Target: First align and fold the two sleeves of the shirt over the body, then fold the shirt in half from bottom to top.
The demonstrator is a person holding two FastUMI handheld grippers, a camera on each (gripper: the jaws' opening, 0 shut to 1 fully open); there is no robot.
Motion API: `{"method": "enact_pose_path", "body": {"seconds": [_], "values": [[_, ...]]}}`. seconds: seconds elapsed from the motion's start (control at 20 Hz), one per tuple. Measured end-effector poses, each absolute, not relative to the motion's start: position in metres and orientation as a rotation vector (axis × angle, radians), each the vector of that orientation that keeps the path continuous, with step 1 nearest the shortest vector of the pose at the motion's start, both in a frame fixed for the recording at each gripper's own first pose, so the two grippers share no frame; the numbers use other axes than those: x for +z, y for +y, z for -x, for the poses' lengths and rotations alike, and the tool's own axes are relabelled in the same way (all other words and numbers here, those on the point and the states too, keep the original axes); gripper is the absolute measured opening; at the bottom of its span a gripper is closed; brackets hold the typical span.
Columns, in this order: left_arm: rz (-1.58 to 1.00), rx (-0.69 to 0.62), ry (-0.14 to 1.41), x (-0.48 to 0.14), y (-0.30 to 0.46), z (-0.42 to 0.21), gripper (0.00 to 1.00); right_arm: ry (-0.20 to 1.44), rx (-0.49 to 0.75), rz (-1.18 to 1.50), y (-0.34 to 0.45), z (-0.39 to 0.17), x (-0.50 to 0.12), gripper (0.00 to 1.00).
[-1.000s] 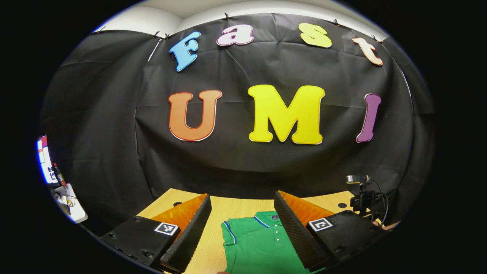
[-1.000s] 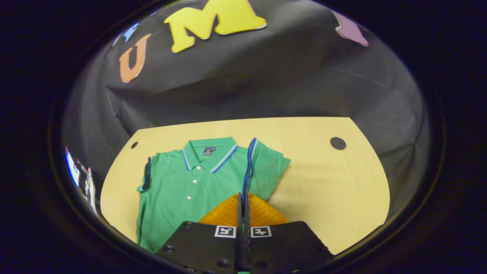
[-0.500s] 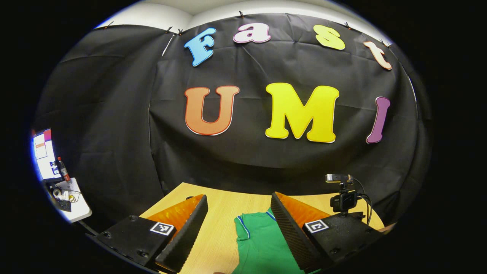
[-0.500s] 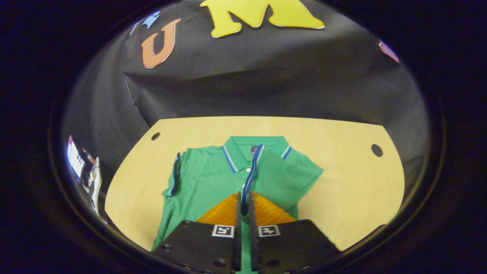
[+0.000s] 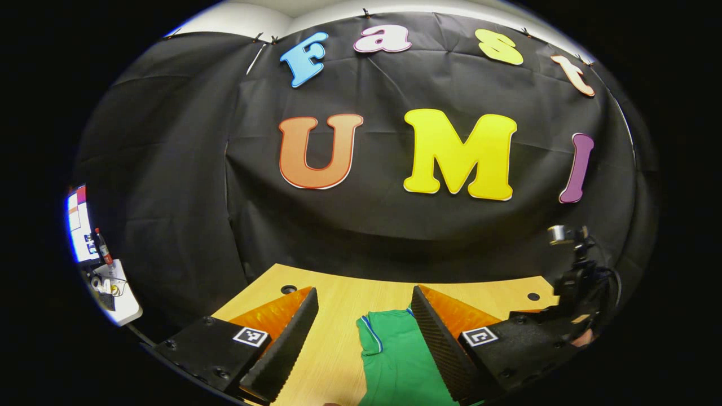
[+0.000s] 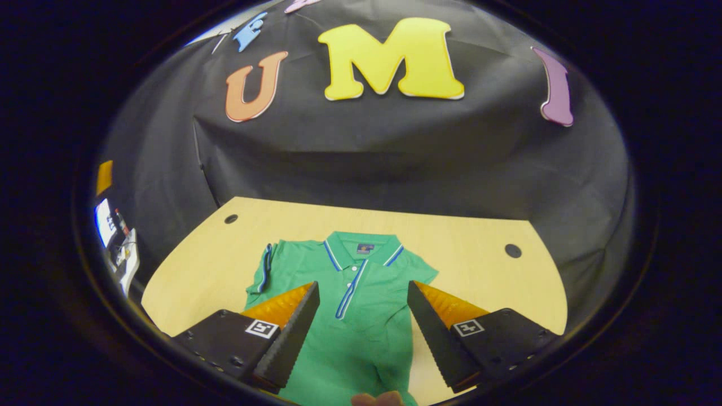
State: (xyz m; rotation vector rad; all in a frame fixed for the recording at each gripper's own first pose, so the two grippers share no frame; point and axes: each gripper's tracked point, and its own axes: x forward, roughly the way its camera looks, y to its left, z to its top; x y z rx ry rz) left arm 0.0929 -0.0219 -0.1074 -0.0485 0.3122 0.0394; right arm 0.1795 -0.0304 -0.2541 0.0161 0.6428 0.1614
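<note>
A green polo shirt [image 6: 344, 332] with blue-and-white trim lies flat on the wooden table [image 6: 485, 287], collar [image 6: 364, 251] toward the wall. One sleeve lies folded over the chest, its striped cuff [image 6: 348, 290] running down the middle. The other sleeve's cuff [image 6: 266, 268] lies along the shirt's left side. My right gripper [image 6: 362, 287] hangs open above the shirt's body, holding nothing. My left gripper [image 5: 365, 293] is open over the table, with the shirt's edge [image 5: 395, 355] showing between its fingers. The other gripper [image 5: 572, 282] is at the right of the left gripper view.
The table has a round hole near each far corner [image 6: 513, 250] [image 6: 230, 219]. Off the table's left side stands a small desk with a lit screen [image 5: 79, 225]. Bare wood stretches to the right of the shirt [image 6: 507, 304].
My right gripper was shut on the sleeve's cuff, carried it over the body, then opened and drew back. The sleeve now lies across the chest. The left gripper shifted only slightly.
</note>
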Motion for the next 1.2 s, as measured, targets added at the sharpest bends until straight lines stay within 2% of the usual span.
{"method": "enact_pose_path", "body": {"seconds": [0.3, 0.45, 0.8, 0.85, 0.9, 1.2], "values": [[0.088, -0.047, 0.515, -0.172, -0.042, -0.126, 1.0, 0.58, 0.103, -0.016, -0.059, -0.127, -0.21, 0.96], [0.096, -0.07, 0.666, -0.216, -0.045, -0.141, 1.0, 0.566, 0.085, -0.03, -0.069, -0.11, -0.196, 0.96], [0.138, -0.092, 1.02, -0.337, -0.054, -0.156, 1.0, 0.644, 0.044, -0.036, -0.09, -0.083, -0.218, 0.96], [0.112, -0.09, 1.061, -0.354, -0.05, -0.159, 1.0, 0.664, 0.041, -0.044, -0.091, -0.08, -0.223, 0.92], [0.075, -0.084, 1.091, -0.367, -0.045, -0.163, 1.0, 0.675, 0.036, -0.045, -0.094, -0.079, -0.225, 0.97], [-0.035, -0.077, 1.17, -0.411, -0.036, -0.186, 1.0, 0.709, 0.051, -0.04, -0.094, -0.08, -0.236, 0.96]]}}
